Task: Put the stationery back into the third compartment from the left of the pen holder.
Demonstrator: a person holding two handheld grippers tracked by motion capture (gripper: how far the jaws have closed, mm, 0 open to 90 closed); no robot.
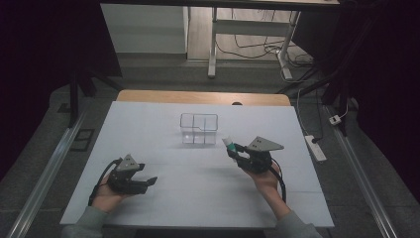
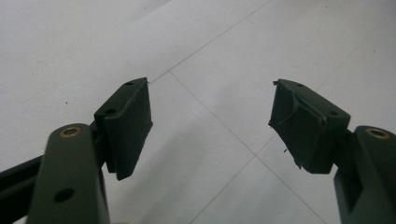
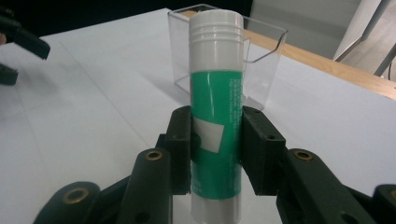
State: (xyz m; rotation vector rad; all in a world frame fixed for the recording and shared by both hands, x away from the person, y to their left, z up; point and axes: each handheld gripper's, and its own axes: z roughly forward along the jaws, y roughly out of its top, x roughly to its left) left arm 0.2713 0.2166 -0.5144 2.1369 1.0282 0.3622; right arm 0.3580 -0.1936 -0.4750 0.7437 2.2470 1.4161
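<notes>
Right gripper view: a green-and-white glue stick [image 3: 216,121] stands lengthwise between the two black jaws of the right gripper [image 3: 216,149], clamped on both sides at its lower middle. Its long axis runs straight up this view, the white ribbed cap at the top, pointing away from the hand toward a clear plastic organizer box [image 3: 261,51] that sits just beyond it on the white table [image 3: 93,93]. From the high view, the glue stick [image 1: 229,144] sticks out of the right gripper [image 1: 236,151], held above the table right of center, its white end angled toward the far left and the clear box [image 1: 198,128], which rests near the middle of the table and is split into compartments. At the near left, the left gripper [image 1: 143,182] sits low over the table in the person's left hand [image 1: 106,195], well apart from the box. Seen in the left gripper view, the left gripper [image 2: 212,123] has its jaws spread wide with bare white tabletop [image 2: 224,60] between them.
</notes>
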